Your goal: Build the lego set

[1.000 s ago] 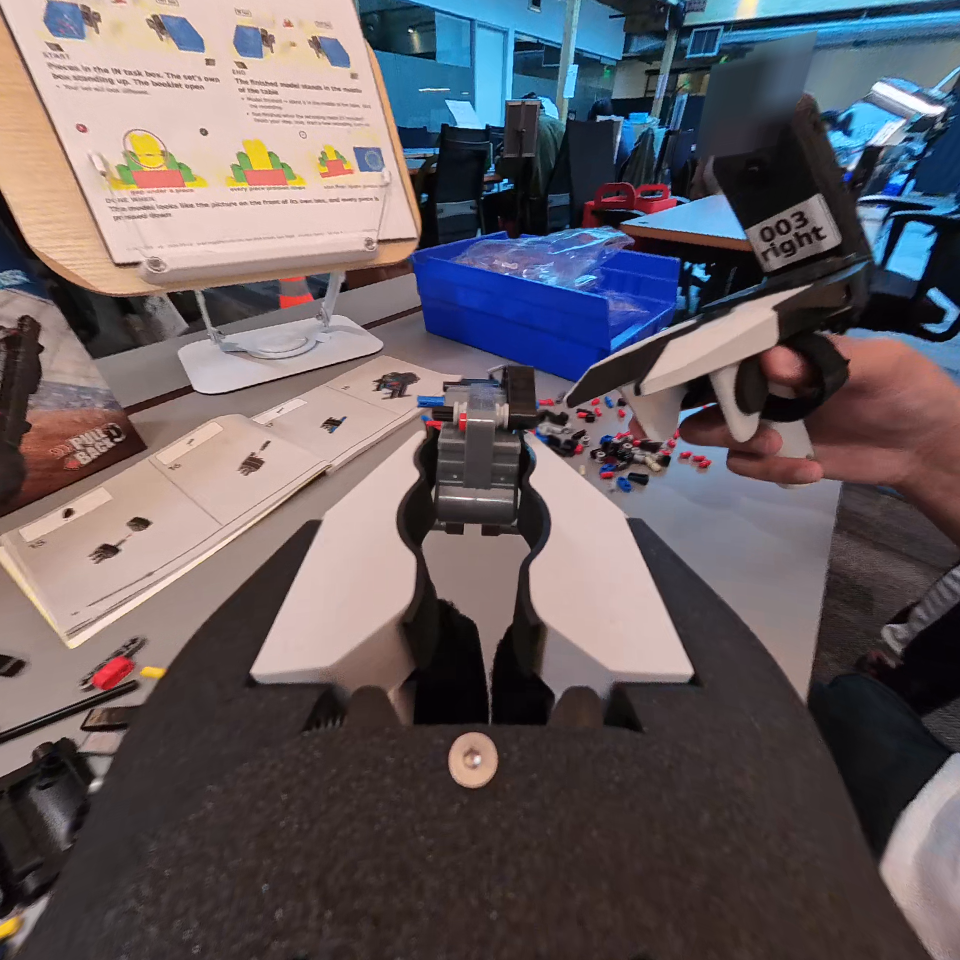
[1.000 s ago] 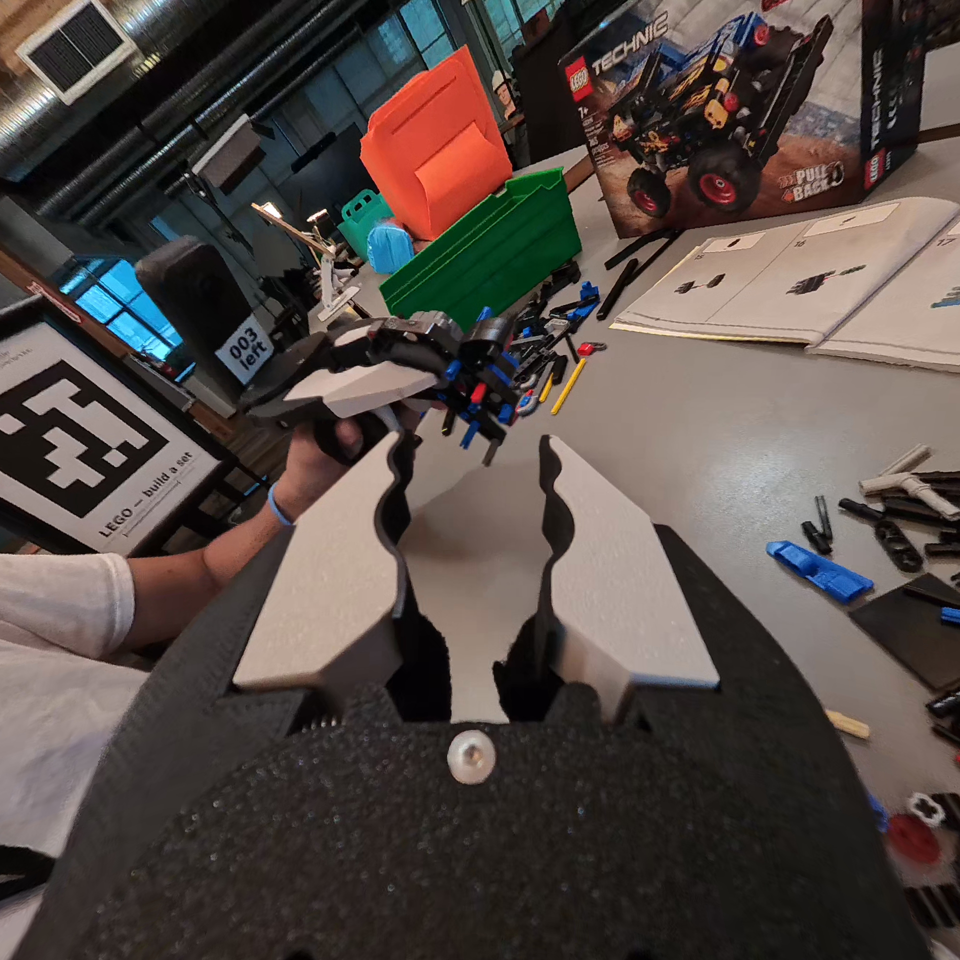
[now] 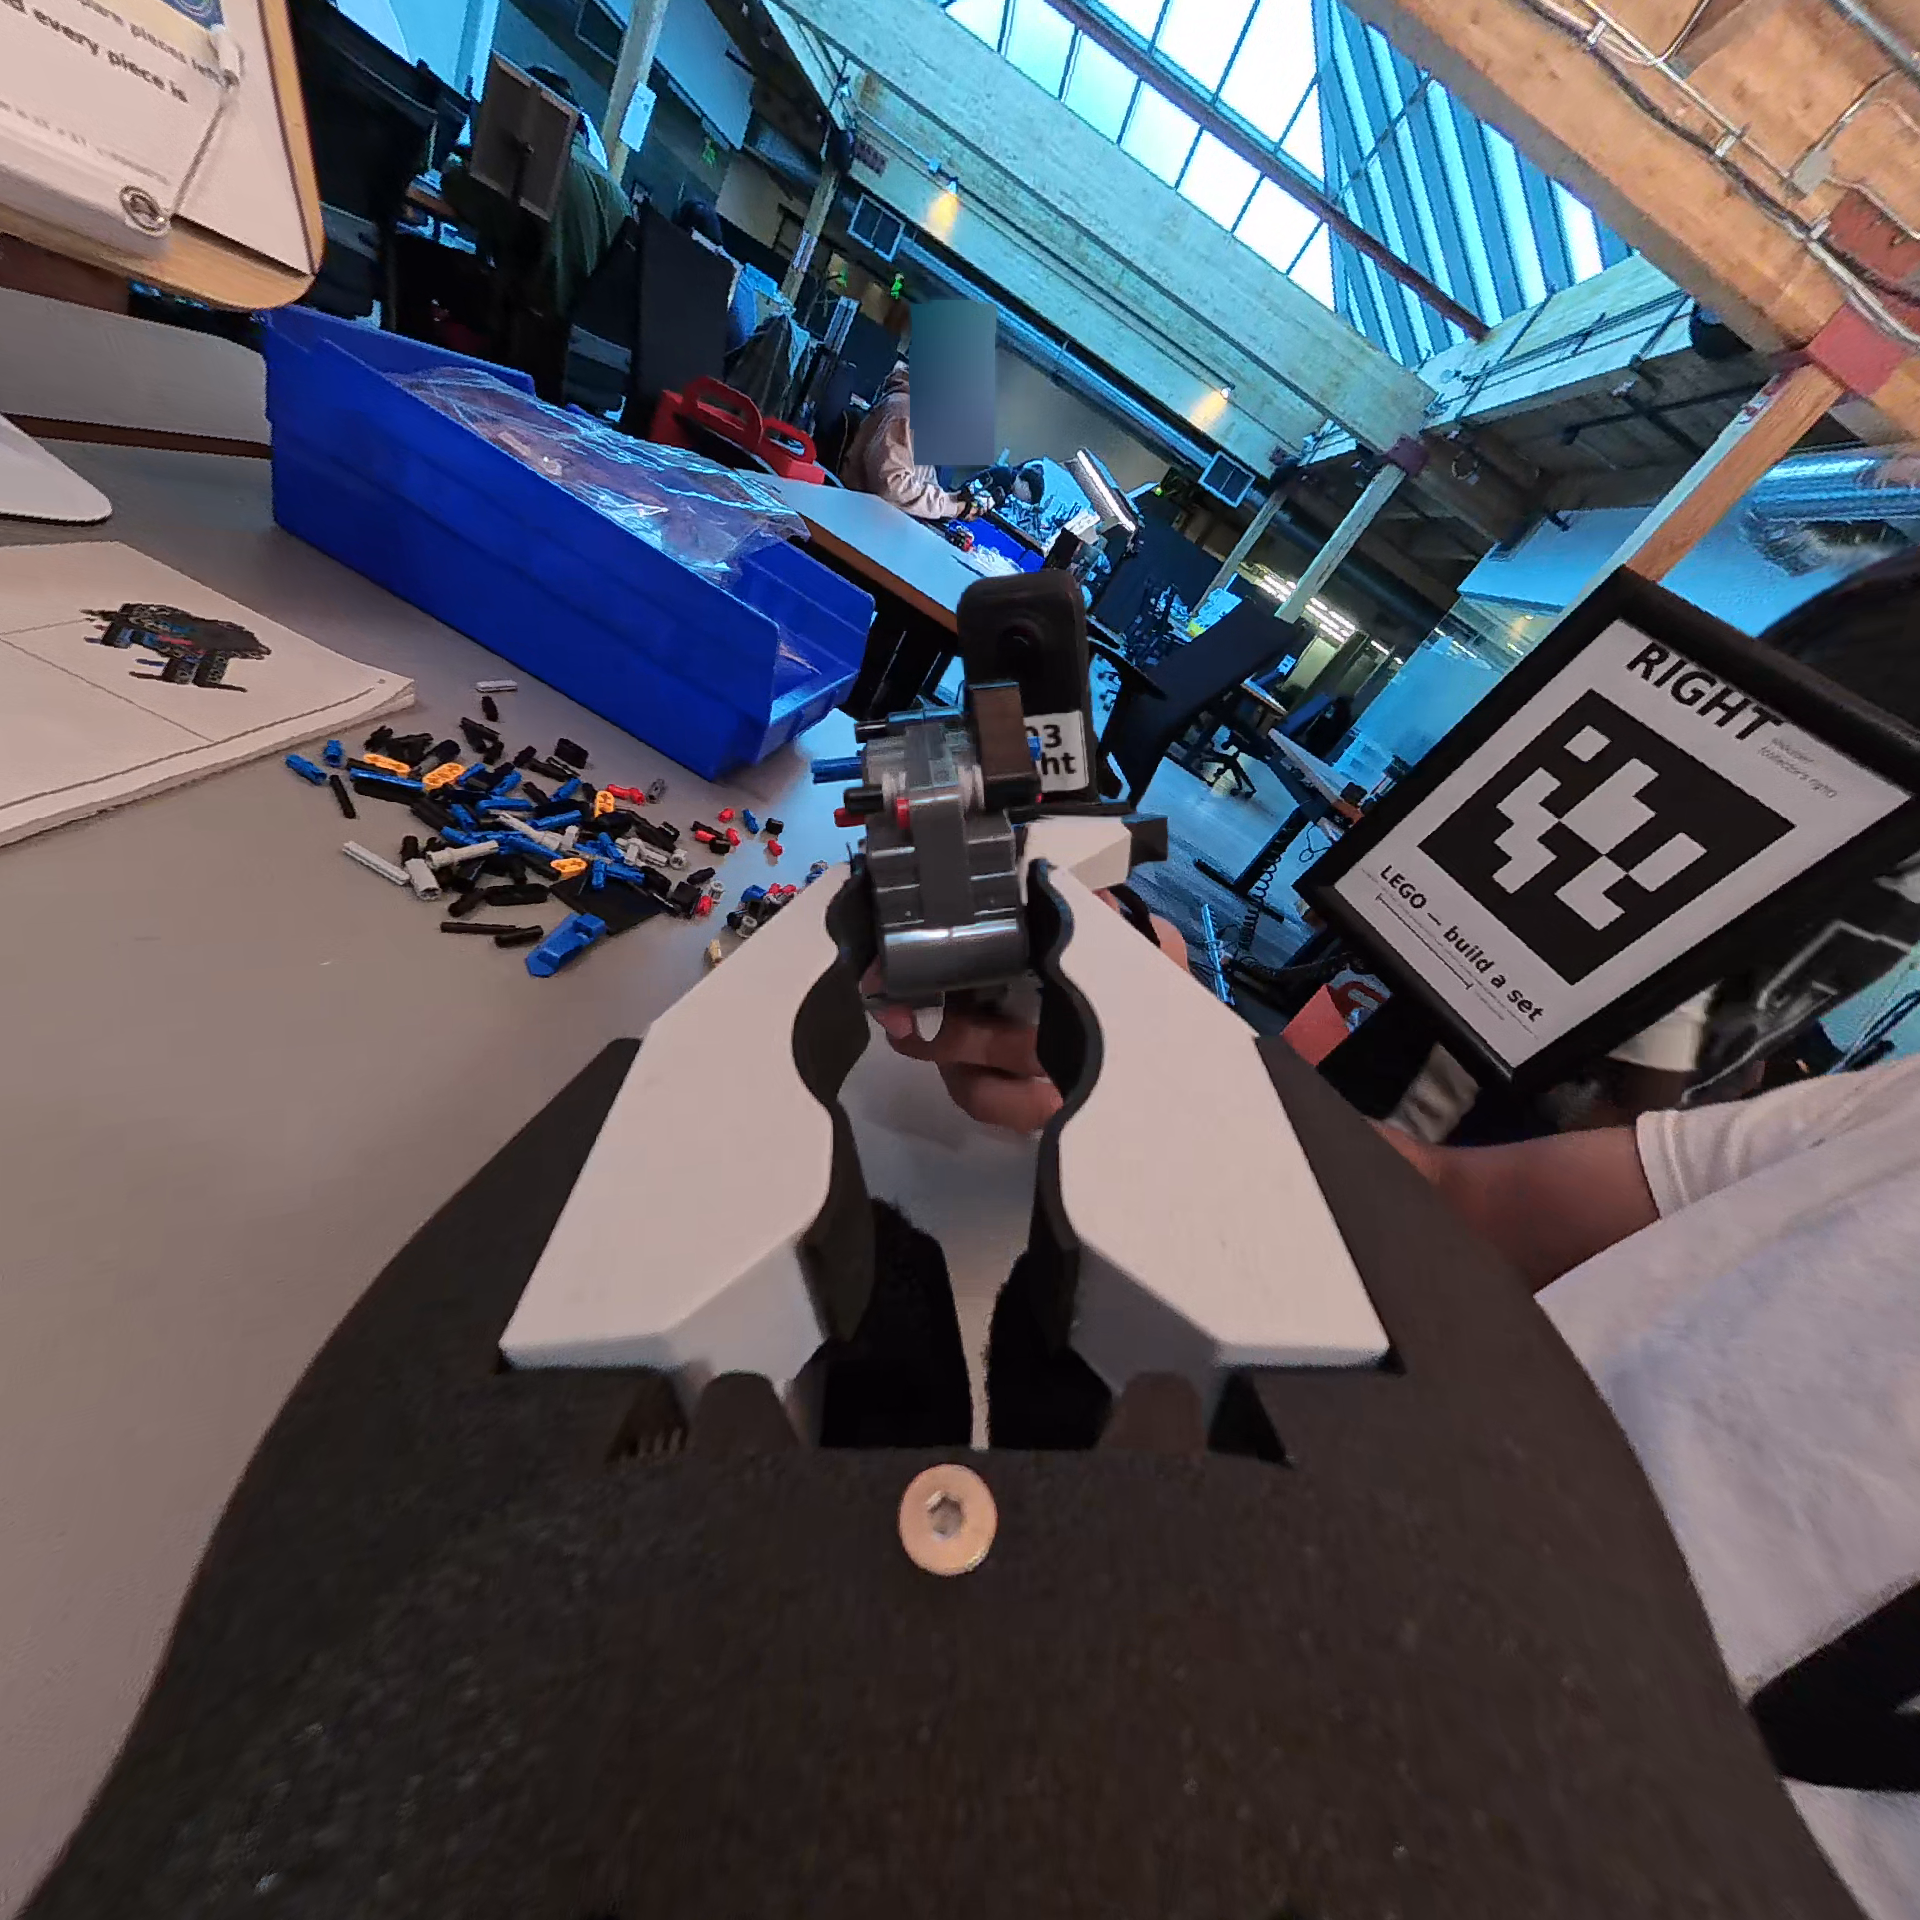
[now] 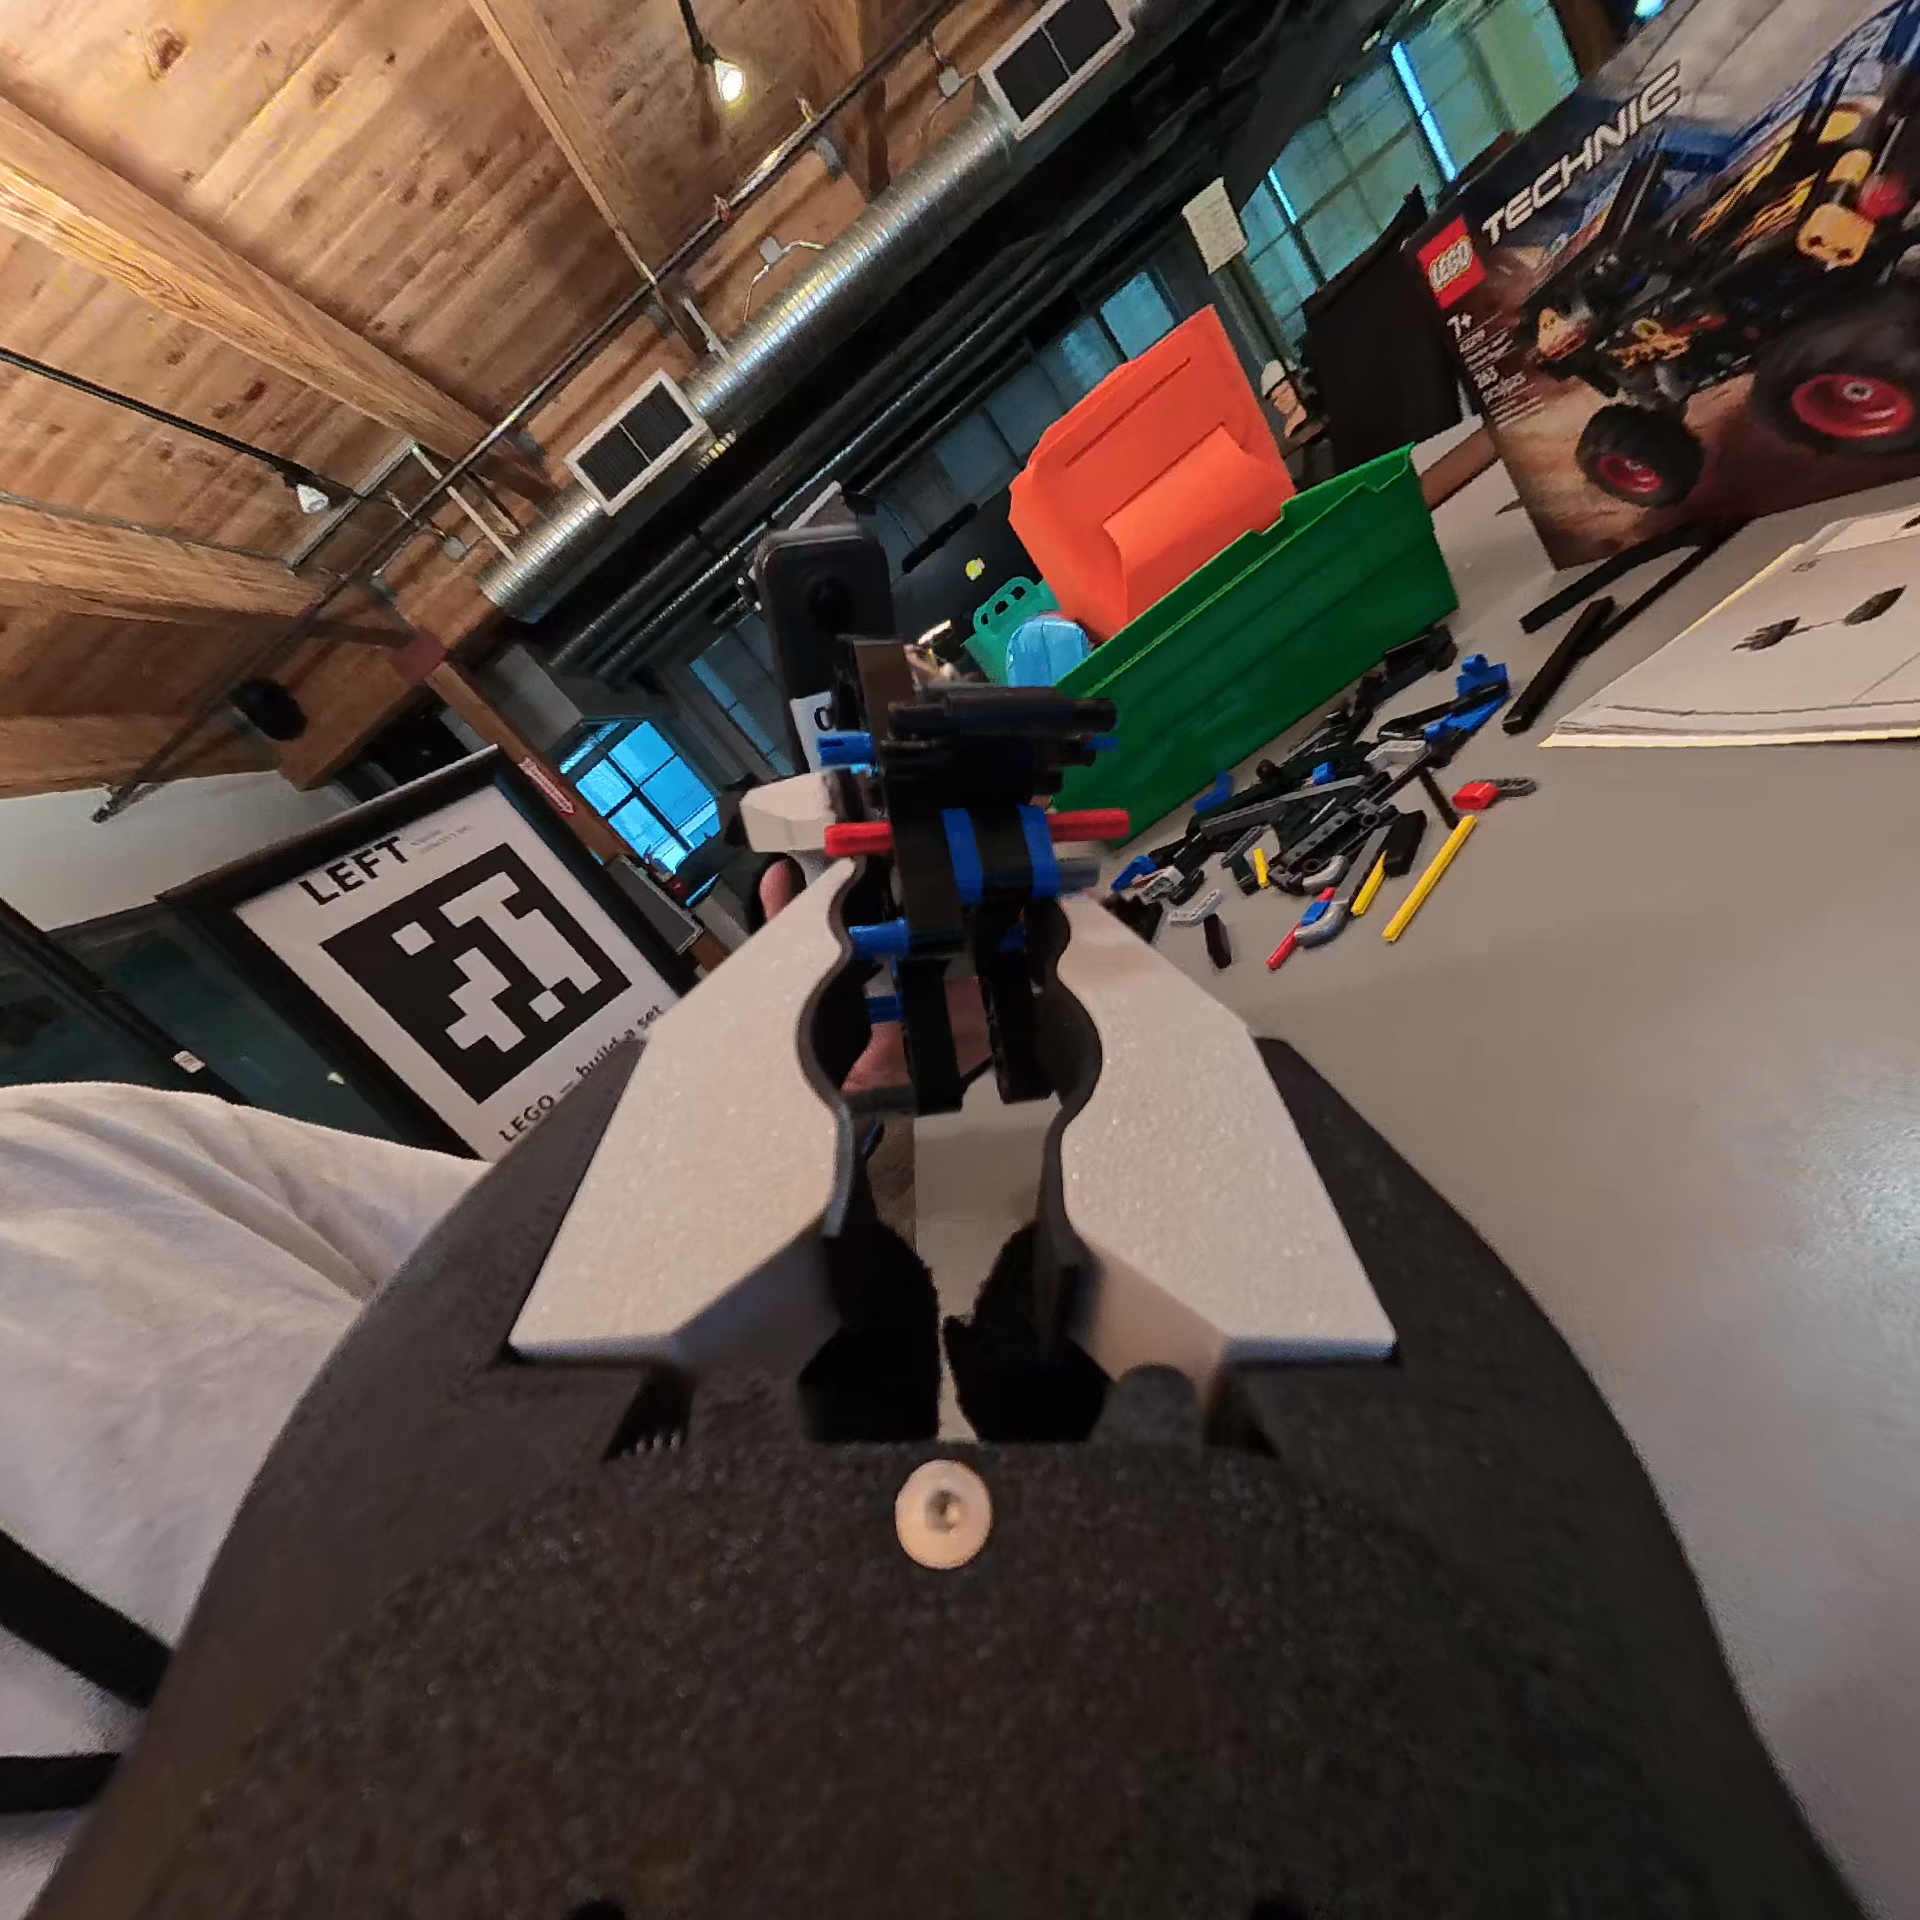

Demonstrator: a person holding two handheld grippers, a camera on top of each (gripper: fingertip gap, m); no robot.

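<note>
Jaws of both grippers, left (image 3: 940, 904) and right (image 4: 951, 935), close on one lego build (image 3: 935, 873), held in the air above the table (image 3: 208, 1039) between them, loose parts (image 3: 530, 821) below.

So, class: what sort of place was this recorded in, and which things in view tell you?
Probably a shared open-plan workshop or lab in a converted industrial building: exposed timber ceiling with bare ducting, rows of desks and office chairs, and a grey worktable with sorting bins.
</note>
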